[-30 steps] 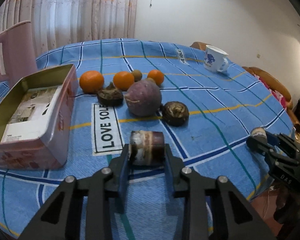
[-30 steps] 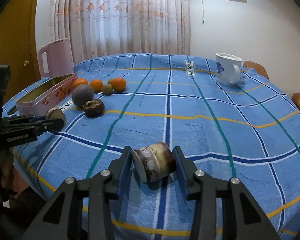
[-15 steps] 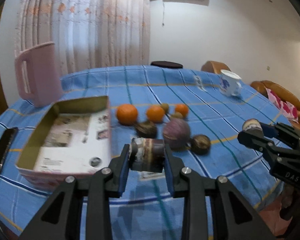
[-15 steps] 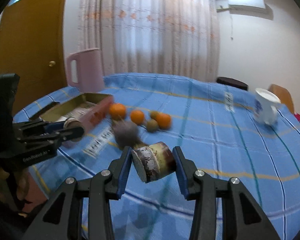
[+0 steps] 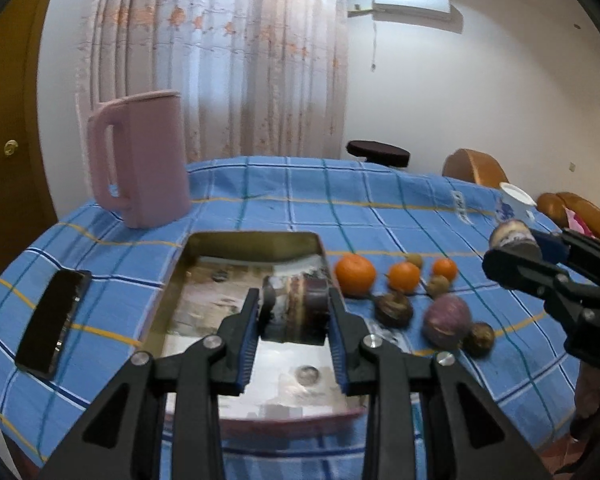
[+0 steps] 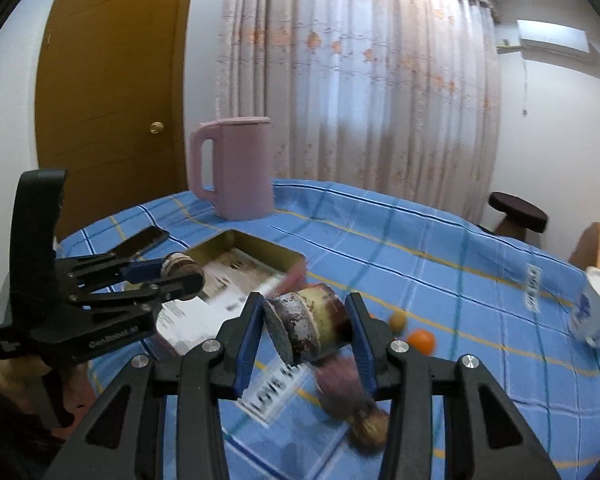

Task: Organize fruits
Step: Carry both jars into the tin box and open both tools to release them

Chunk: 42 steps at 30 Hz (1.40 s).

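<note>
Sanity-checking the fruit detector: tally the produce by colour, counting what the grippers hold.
Orange: 3
Small tan/olive: 2
Dark brown: 2
Purple: 1
Banded cylindrical pieces: 2 (left gripper, right gripper)
Total: 10

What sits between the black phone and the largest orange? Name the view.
The open tin box sits between the phone and that orange; the left wrist view shows it.

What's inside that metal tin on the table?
The tin holds only printed paper lining its bottom, no fruit. The left gripper and its sugarcane piece cover the middle.
</note>
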Each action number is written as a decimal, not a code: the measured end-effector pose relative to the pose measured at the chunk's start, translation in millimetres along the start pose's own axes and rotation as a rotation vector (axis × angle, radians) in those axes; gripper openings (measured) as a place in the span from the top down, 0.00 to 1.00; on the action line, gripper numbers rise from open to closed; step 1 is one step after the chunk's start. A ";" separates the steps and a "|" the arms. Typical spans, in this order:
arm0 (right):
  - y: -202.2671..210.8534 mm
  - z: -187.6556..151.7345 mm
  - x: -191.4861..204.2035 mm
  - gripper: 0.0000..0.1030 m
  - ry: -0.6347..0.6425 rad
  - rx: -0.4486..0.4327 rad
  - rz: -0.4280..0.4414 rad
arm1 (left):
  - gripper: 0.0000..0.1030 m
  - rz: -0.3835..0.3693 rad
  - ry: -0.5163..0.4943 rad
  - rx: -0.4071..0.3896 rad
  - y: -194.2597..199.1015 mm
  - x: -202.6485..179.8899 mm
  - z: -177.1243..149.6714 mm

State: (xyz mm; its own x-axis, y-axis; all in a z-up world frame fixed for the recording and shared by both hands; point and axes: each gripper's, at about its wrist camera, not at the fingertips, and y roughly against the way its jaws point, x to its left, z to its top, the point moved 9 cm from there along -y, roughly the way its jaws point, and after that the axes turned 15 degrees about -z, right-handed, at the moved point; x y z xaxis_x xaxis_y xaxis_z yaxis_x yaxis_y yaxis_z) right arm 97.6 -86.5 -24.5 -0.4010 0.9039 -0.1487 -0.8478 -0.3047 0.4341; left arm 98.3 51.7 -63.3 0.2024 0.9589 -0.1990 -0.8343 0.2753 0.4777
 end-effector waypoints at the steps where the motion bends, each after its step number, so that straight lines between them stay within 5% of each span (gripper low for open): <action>1: -4.0 3.9 3.7 0.58 0.005 0.002 0.011 | 0.69 0.005 0.009 0.000 -0.7 6.4 2.8; 23: -87.0 18.8 79.5 0.58 0.100 0.089 0.125 | 0.69 0.058 0.073 0.101 -32.1 64.9 -1.9; 42: -107.1 0.2 100.5 0.58 0.131 0.142 0.139 | 0.69 0.063 0.075 0.146 -41.4 78.5 -14.2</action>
State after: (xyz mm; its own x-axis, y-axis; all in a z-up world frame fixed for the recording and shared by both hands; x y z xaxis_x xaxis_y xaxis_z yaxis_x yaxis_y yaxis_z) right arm 148.2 37.0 -85.7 -0.5599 0.8068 -0.1888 -0.7277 -0.3698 0.5777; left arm 141.4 114.5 -110.8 0.1086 0.9683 -0.2251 -0.7600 0.2268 0.6090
